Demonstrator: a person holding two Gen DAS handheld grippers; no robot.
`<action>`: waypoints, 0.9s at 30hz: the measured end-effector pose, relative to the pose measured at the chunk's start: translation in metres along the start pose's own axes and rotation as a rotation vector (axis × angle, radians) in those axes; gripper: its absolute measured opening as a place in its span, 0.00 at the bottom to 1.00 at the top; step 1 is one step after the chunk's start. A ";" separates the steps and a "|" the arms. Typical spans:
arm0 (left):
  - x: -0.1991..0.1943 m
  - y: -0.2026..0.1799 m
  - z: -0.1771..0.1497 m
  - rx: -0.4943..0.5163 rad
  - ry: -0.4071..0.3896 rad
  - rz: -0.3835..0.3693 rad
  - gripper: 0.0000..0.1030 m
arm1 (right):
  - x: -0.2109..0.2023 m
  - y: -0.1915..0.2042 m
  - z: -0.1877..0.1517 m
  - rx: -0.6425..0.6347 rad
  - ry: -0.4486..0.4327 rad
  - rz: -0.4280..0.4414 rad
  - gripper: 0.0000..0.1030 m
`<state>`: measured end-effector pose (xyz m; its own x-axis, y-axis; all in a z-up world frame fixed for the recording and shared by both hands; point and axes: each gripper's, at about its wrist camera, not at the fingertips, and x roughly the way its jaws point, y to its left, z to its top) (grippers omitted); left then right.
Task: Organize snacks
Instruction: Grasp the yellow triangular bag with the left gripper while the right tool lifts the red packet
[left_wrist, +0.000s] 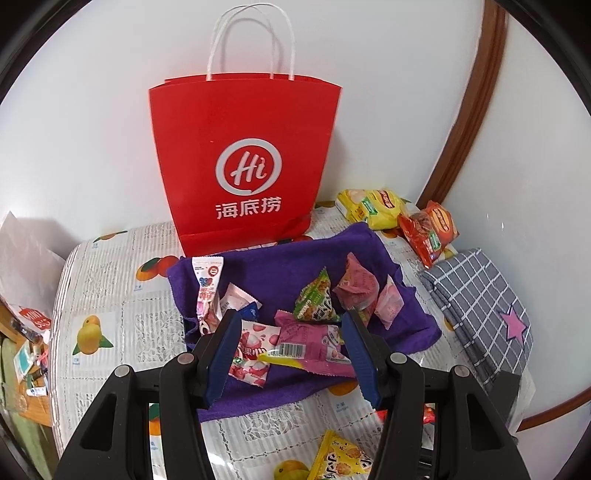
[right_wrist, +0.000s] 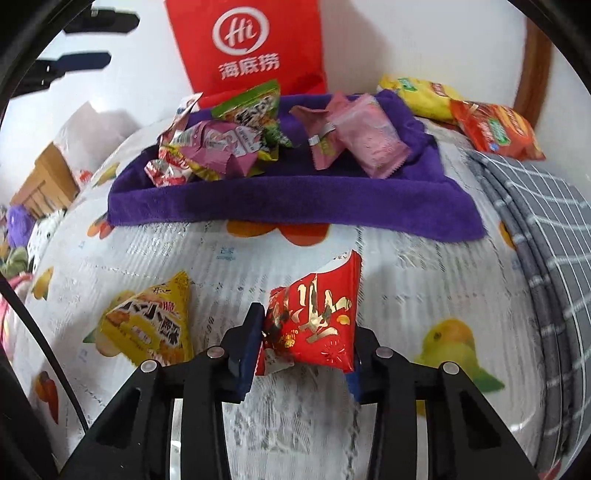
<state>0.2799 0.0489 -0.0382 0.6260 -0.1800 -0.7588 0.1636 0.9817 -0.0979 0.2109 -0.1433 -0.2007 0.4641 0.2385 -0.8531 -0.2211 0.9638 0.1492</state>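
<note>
A purple towel (left_wrist: 280, 266) lies on the fruit-print tablecloth (left_wrist: 110, 280) with several small snack packets on it: pink ones (left_wrist: 306, 343), a green one (left_wrist: 316, 299) and a white-and-red one (left_wrist: 208, 280). My left gripper (left_wrist: 291, 317) hangs open just above the pink packets, its pads touching nothing. My right gripper (right_wrist: 306, 321) is shut on a red packet with gold writing (right_wrist: 314, 325), in front of the towel (right_wrist: 295, 203). A yellow triangular packet (right_wrist: 151, 325) lies to its left on the cloth.
A red paper bag with white handles (left_wrist: 243, 158) stands upright against the wall behind the towel. A yellow packet (left_wrist: 369, 206) and an orange-red packet (left_wrist: 428, 232) lie at the back right. A folded grey checked cloth (left_wrist: 484, 306) sits along the right edge.
</note>
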 end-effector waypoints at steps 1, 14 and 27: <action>0.001 -0.003 -0.002 0.005 0.009 0.007 0.53 | -0.004 -0.002 -0.002 0.011 -0.001 0.005 0.30; 0.016 -0.028 -0.097 0.022 0.148 -0.128 0.53 | -0.064 -0.029 -0.028 0.107 -0.104 -0.004 0.28; 0.024 -0.051 -0.150 0.016 0.192 -0.163 0.66 | -0.097 -0.042 -0.059 0.161 -0.160 0.005 0.28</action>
<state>0.1722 0.0038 -0.1479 0.4343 -0.3195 -0.8422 0.2638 0.9391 -0.2202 0.1249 -0.2140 -0.1535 0.5961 0.2471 -0.7639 -0.0897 0.9660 0.2424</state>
